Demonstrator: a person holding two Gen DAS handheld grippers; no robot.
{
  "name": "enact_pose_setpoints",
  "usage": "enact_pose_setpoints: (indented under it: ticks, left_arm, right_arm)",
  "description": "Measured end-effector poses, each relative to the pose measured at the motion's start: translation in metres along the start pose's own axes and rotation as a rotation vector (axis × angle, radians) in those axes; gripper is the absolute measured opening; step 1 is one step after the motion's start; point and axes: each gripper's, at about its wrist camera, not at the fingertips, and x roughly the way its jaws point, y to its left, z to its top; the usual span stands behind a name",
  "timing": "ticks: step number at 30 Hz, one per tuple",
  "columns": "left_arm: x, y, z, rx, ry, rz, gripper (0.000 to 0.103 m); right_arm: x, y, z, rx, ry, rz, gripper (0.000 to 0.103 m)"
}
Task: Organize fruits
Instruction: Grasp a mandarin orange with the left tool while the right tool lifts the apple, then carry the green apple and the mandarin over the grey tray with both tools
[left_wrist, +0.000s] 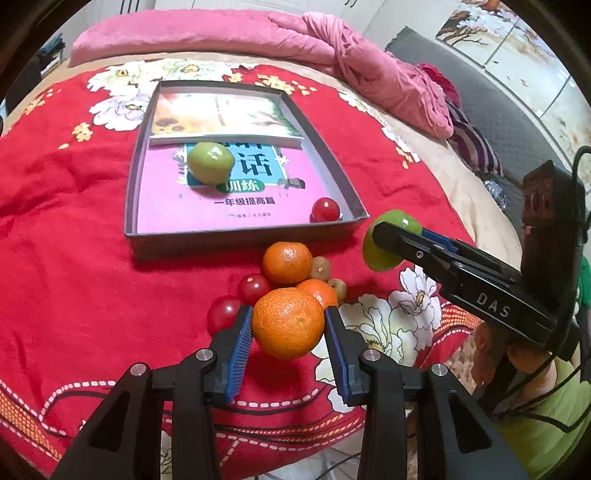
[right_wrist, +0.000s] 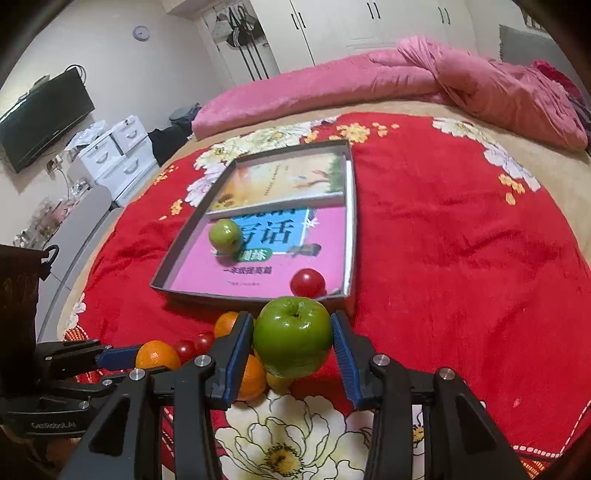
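A: Item one, the left gripper (left_wrist: 288, 325): jaws clenched on a round orange tangerine (left_wrist: 287, 323), low centre of the left wrist view, held clear of the red flowered bedspread (left_wrist: 74, 221).

B: Item two, the right gripper (right_wrist: 293, 339): jaws clenched on a glossy green apple (right_wrist: 293, 338), low centre of the right wrist view, just in front of the shallow grey cardboard box (right_wrist: 162, 273).

A: Contents of that box: a second green apple (left_wrist: 210, 162) in mid-frame and one small red cherry tomato (left_wrist: 325, 209) in its near right corner. Both lie on a pink paperback workbook (left_wrist: 177, 206).

B: Outstanding, in the pile on the bedspread below the box: two further tangerines (left_wrist: 287, 263), two red cherry tomatoes (left_wrist: 254, 288) and two small yellow-green fruits (left_wrist: 320, 268). By that count, the task looks less than half done.

A: Legible writing: the workbook cover reads "训练" and "一年级提高篇". The right gripper body shows "DAS" in the left wrist view.

B: The left gripper body reads, roughly, "GenRobot.AI", at lower left of the right wrist view.
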Motion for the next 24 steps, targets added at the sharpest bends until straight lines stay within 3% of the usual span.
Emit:
enact_pose_setpoints:
  ticks: [24]
  left_arm:
    - [-0.031, 0.013, 0.016, -0.038, -0.083, 0.030, 0.040]
  right_arm:
    - [-0.023, 0.029, 0.017, -0.063, -0.080, 0.040, 0.044]
